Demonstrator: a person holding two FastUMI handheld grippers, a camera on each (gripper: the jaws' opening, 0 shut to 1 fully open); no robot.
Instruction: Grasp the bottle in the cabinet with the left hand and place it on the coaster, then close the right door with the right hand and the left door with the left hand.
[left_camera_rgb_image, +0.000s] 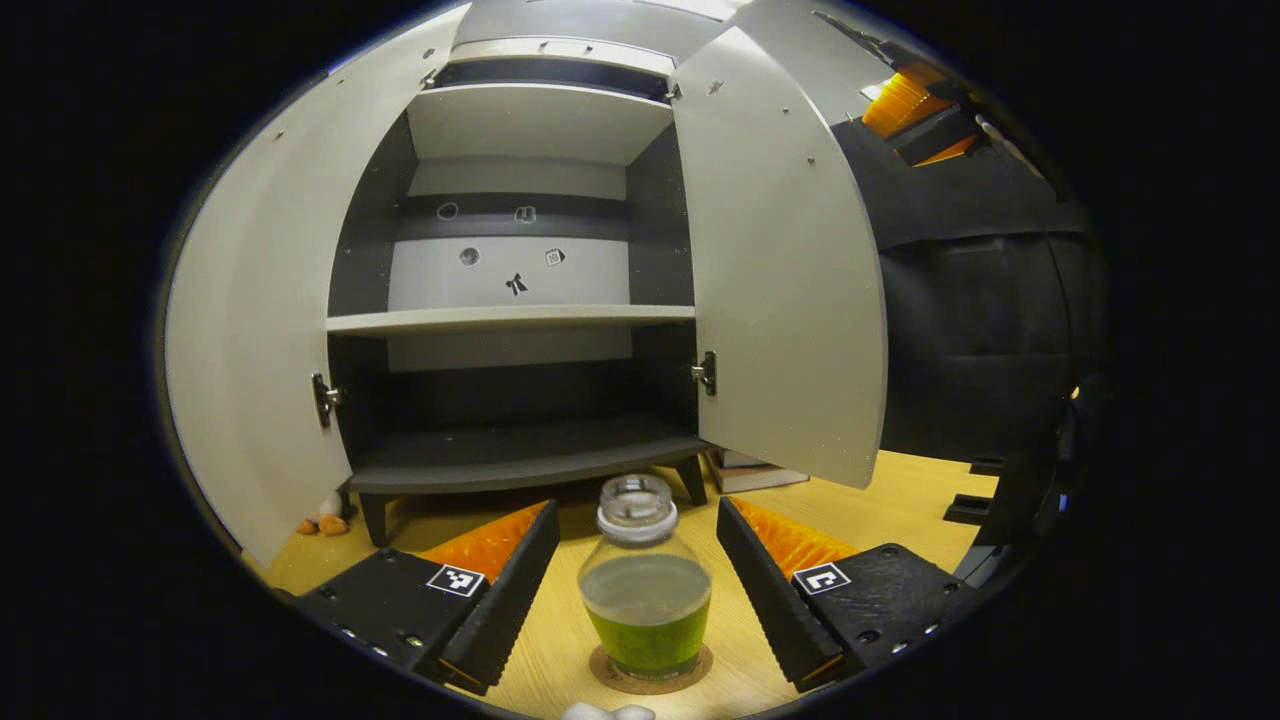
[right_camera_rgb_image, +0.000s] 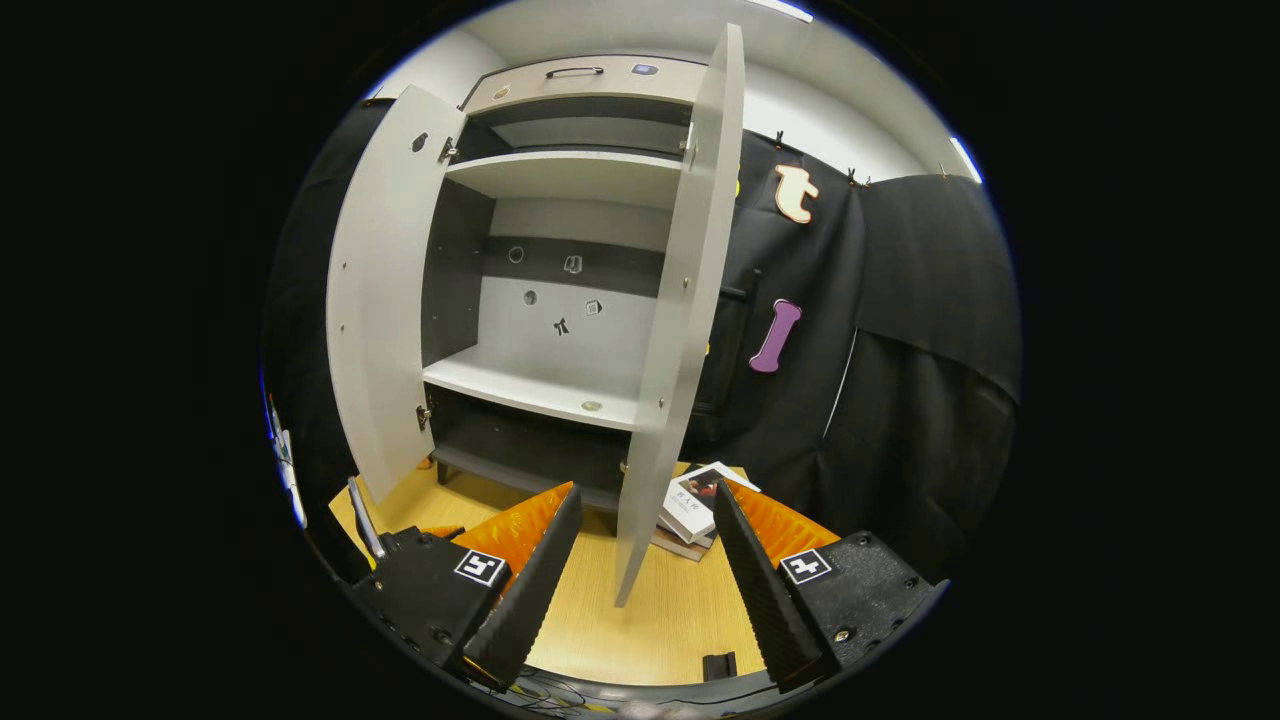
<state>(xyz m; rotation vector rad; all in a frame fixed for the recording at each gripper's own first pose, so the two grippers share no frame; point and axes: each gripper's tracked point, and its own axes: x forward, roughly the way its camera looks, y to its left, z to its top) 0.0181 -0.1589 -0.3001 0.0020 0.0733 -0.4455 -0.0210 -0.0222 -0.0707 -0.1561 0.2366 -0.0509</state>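
A clear bottle (left_camera_rgb_image: 645, 590) with green liquid and a pale cap stands upright on a round cork coaster (left_camera_rgb_image: 650, 677) on the wooden table. My left gripper (left_camera_rgb_image: 640, 585) is open, its fingers apart on either side of the bottle without touching it. Behind stands the grey cabinet (left_camera_rgb_image: 520, 320) with both doors swung open: left door (left_camera_rgb_image: 250, 340) and right door (left_camera_rgb_image: 790, 290). In the right gripper view my right gripper (right_camera_rgb_image: 645, 575) is open, and the right door's (right_camera_rgb_image: 680, 330) edge stands between its fingers, just ahead of them. The left door (right_camera_rgb_image: 385, 300) hangs open beyond.
A stack of books (right_camera_rgb_image: 700, 505) lies on the table (right_camera_rgb_image: 650, 625) beside the cabinet's right leg. A small orange and white toy (left_camera_rgb_image: 325, 518) sits by the cabinet's left foot. Black cloth (right_camera_rgb_image: 900, 380) walls the booth to the right.
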